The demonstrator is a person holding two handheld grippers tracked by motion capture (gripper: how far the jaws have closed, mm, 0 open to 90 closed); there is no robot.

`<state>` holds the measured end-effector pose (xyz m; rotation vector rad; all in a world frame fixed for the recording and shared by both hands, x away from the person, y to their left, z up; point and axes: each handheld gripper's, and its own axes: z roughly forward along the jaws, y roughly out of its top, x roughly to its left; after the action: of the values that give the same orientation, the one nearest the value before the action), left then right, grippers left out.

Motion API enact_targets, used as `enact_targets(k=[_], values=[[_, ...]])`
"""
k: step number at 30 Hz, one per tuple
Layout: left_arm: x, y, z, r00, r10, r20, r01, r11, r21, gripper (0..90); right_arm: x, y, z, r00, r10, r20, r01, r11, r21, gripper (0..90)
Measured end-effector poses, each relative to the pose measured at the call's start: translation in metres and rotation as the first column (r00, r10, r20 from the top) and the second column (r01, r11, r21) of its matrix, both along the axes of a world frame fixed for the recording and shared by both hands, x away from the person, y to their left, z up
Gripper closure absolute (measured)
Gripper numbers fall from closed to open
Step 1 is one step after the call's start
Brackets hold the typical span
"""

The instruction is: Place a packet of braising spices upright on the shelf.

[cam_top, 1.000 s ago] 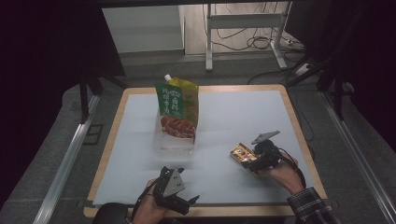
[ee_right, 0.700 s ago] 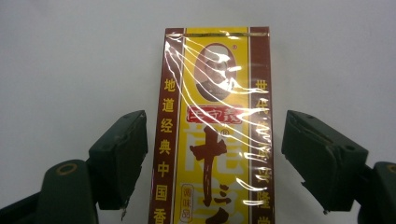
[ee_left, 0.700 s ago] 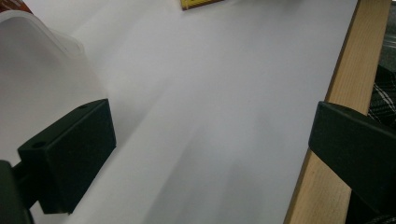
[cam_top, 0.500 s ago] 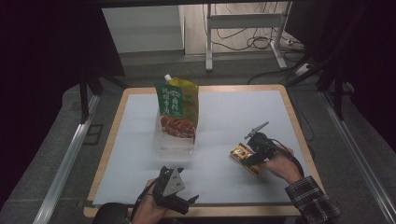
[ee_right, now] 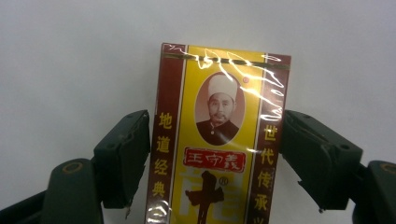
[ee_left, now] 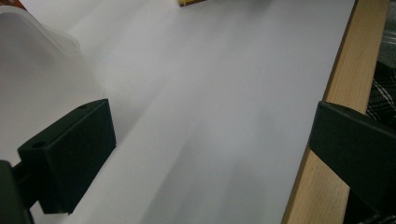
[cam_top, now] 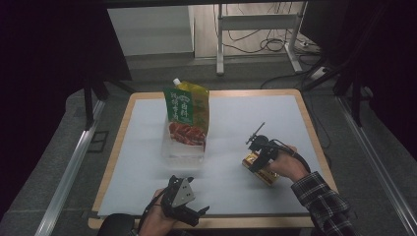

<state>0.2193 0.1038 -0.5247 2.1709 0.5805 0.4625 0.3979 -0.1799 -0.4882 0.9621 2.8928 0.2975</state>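
Right gripper view shows my right hand-held gripper (ee_right: 215, 158) clamped on the yellow box (ee_right: 217, 140). Left hand-held gripper (cam_top: 189, 212) sits wide open, nothing in it, over the desk (cam_top: 236, 118).

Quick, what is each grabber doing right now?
Left gripper: open, holding nothing.
Right gripper: shut on the yellow packet.

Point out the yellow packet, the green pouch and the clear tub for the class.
yellow packet (ee_right: 219, 140), right gripper view, middle of its printed front.
green pouch (cam_top: 188, 110), high view, green upper panel.
clear tub (cam_top: 182, 151), high view, front wall below the pouch.
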Motion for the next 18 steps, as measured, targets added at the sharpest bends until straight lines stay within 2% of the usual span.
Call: enact_targets(k=[5, 9, 11, 14, 18], values=[[0.000, -0.001, 0.000, 1.0000, -0.003, -0.002, 0.003, 1.0000, 0.006, 0.6, 0.003, 0.006, -0.006, 0.9998, 0.016, -0.015, -0.017, 0.9992, -0.035, 28.0], [0.000, 0.000, 0.000, 1.0000, -0.002, 0.000, 0.002, 1.0000, 0.007, 0.6, 0.002, 0.008, -0.005, 0.9998, 0.015, -0.016, -0.016, 0.9985, -0.052, 30.5], [0.000, 0.000, 0.000, 1.0000, 0.000, 0.001, 0.000, 1.0000, 0.006, 0.7, 0.000, 0.008, -0.004, 0.9998, 0.022, 0.001, -0.021, 0.9984, -0.052, 31.0], [0.000, 0.000, 0.000, 1.0000, 0.000, 0.001, 0.000, 1.0000, 0.005, 0.7, -0.002, 0.006, 0.002, 0.9987, 0.008, 0.049, -0.007, 0.9998, -0.016, 31.3], [0.000, -0.001, 0.000, 1.0000, 0.002, 0.003, -0.002, 1.0000, 0.006, 0.7, -0.003, 0.000, 0.010, 0.9969, -0.011, 0.078, 0.007, 0.9984, 0.056, 31.4]])
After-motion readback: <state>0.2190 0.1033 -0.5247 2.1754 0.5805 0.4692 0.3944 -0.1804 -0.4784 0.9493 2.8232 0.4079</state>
